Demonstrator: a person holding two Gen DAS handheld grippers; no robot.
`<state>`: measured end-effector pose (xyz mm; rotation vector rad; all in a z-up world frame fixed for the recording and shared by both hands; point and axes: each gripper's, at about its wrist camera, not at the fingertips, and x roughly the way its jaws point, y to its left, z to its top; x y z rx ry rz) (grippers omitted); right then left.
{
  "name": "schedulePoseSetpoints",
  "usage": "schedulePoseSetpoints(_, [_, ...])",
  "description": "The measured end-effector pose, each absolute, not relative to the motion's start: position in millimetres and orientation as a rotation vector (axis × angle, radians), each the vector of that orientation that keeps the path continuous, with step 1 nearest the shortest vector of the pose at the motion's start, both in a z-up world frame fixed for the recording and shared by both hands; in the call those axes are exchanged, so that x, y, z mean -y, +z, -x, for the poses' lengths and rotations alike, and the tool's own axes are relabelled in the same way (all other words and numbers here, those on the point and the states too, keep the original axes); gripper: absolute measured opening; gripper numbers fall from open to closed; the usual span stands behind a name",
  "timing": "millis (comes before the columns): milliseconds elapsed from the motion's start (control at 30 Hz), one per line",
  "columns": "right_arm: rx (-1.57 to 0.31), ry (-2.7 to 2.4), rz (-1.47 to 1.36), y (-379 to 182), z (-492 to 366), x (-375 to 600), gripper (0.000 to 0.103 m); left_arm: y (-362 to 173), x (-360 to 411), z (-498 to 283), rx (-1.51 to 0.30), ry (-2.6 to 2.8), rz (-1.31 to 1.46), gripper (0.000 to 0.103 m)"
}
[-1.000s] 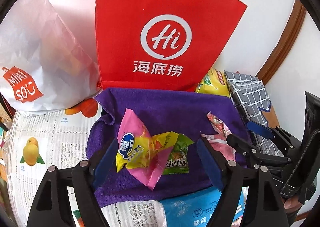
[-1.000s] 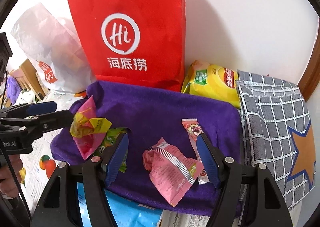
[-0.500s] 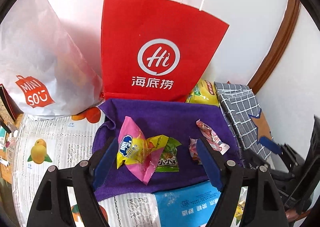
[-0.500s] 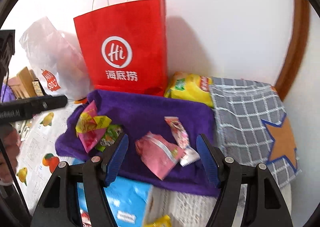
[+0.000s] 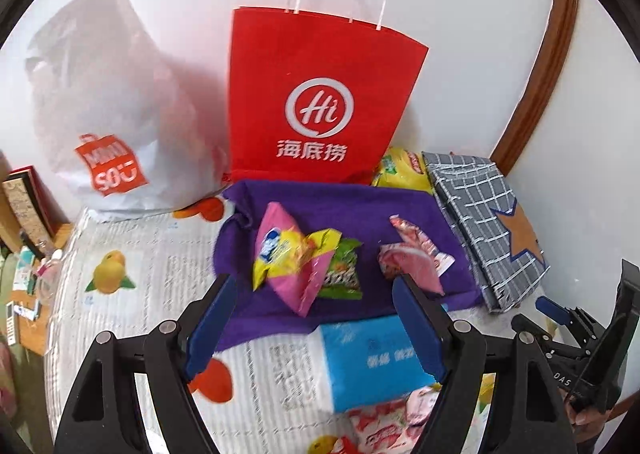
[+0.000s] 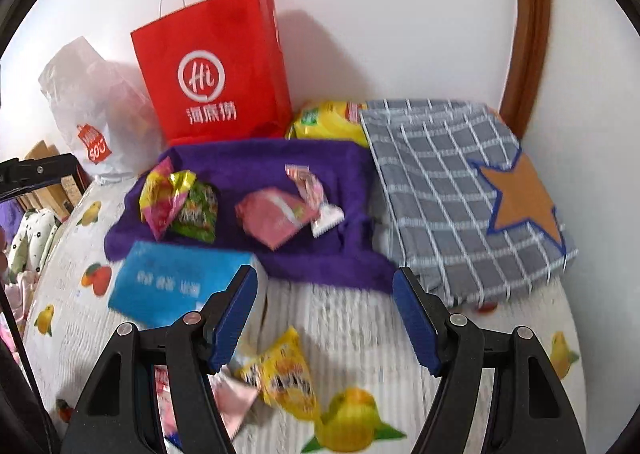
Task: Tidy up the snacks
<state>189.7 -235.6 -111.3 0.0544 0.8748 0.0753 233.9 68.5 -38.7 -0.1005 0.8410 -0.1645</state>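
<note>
A purple towel (image 5: 352, 206) (image 6: 256, 166) holds two snack heaps. On its left lie a pink and yellow packet (image 5: 288, 254) (image 6: 164, 194) and a green packet (image 5: 344, 270) (image 6: 198, 210). On its right lie a pink packet (image 5: 408, 266) (image 6: 276, 214) and a slim pink bar (image 5: 420, 242) (image 6: 316, 194). My left gripper (image 5: 312, 326) is open and empty, in front of the towel. My right gripper (image 6: 324, 318) is open and empty, above the tablecloth. A yellow packet (image 6: 284, 378) and a pink one (image 6: 232, 398) lie loose near it.
A red paper bag (image 5: 320, 94) (image 6: 212, 74) and a white plastic bag (image 5: 108, 102) stand at the wall. A blue box (image 5: 372, 354) (image 6: 176, 282) lies before the towel. A grey checked cloth (image 6: 460, 194) and a yellow chip bag (image 6: 328, 122) sit right.
Both grippers have pulled back and up from the towel, so more of the table shows. Both stay open and empty. The snacks on the towel have not moved.
</note>
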Motion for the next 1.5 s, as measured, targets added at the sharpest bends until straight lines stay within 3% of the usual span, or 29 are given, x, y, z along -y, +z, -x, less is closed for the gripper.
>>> schedulePoseSetpoints(267, [-0.907, 0.128, -0.069, -143, -163, 228, 0.069, -67, -75, -204, -0.883, -0.163, 0.110, 0.078])
schedulePoseSetpoints(367, [-0.934, 0.158, -0.061, -157, -158, 220, 0.063, -78, -78, -194, -0.894, -0.162, 0.111, 0.078])
schedulePoseSetpoints(433, [-0.958, 0.171, -0.058, -168, -157, 217, 0.050, -86, -81, -188, -0.903, -0.158, 0.114, 0.078])
schedulePoseSetpoints(500, [-0.981, 0.174, -0.051, -179, -157, 214, 0.046, -93, -82, -183, -0.915, -0.157, 0.117, 0.078])
schedulePoseSetpoints(1000, [-0.998, 0.204, -0.047, -204, -164, 201, 0.048, -139, -83, -163, -1.004, -0.171, 0.109, 0.078])
schedulePoseSetpoints(1167, [-0.980, 0.215, -0.048, -200, -160, 205, 0.040, -150, -69, -154, -1.030, -0.241, 0.097, 0.078])
schedulePoseSetpoints(1500, [-0.957, 0.131, -0.093, -195, -140, 235, 0.039, -175, -48, -146, -1.120, -0.372, 0.112, 0.078])
